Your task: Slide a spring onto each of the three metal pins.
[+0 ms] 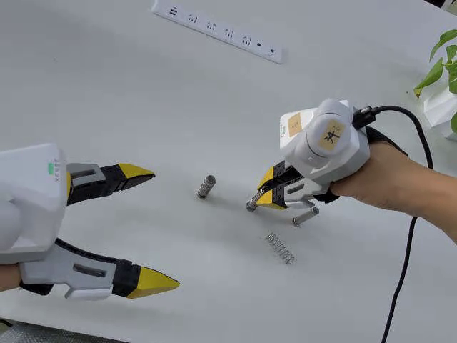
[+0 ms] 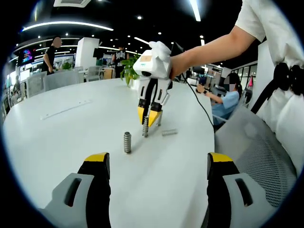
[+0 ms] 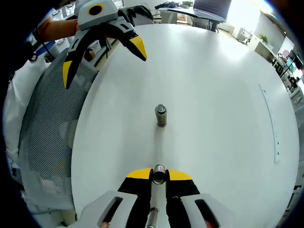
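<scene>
Power strip (image 1: pixel 218 30): white, on the table (image 1: pixel 107 86), far behind the upright sprung pin (image 1: pixel 206 186).
Left gripper (image 1: pixel 166 229): jaws wide, left of it; we cannot read its lettering.
Right gripper (image 1: pixel 265 191): clamps a second sprung pin (image 1: pixel 253 202), right of it.
Loose spring (image 1: pixel 280 247), bare pin (image 1: pixel 305 216): further right.

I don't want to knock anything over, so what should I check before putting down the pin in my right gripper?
1. Right gripper jaws shut on the held pin: ok.
2. Spring fully seated on the held pin: cannot tell.
3. Upright pin with its spring on, apart from both grippers: ok.
4. Bare pin lying beside the right gripper, close enough to bump: not ok.
5. Loose spring lying free on the table: ok.
6. Left gripper open, holding nothing: ok.
</scene>
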The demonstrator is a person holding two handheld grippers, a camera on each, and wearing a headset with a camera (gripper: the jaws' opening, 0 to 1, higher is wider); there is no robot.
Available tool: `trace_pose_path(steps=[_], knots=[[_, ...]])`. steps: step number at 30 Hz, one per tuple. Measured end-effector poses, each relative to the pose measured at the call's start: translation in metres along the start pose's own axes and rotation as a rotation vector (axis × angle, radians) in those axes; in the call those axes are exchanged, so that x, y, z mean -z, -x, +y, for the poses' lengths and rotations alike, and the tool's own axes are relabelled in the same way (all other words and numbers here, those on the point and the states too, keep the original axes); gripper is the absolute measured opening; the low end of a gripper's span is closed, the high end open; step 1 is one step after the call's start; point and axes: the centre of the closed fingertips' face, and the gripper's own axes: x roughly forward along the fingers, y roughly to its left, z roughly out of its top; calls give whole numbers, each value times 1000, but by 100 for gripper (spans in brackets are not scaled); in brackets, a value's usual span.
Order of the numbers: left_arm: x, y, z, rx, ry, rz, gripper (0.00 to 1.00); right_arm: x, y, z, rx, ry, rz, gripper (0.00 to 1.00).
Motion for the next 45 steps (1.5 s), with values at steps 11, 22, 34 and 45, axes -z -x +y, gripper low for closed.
trace_pose_path(steps=[11, 22, 34, 45], knots=[[1, 0, 0, 4, -8, 11, 85, 2, -7, -1, 2, 6, 10, 6], [2, 2, 1, 0, -2, 14, 84, 3, -11, 0, 0, -7, 10, 7], [-1, 2, 1, -3, -9, 12, 84, 0, -3, -3, 17, -40, -21, 13], [-5, 5, 0, -7, -25, 20, 84, -13, 22, 5, 48, -97, -125, 24]])
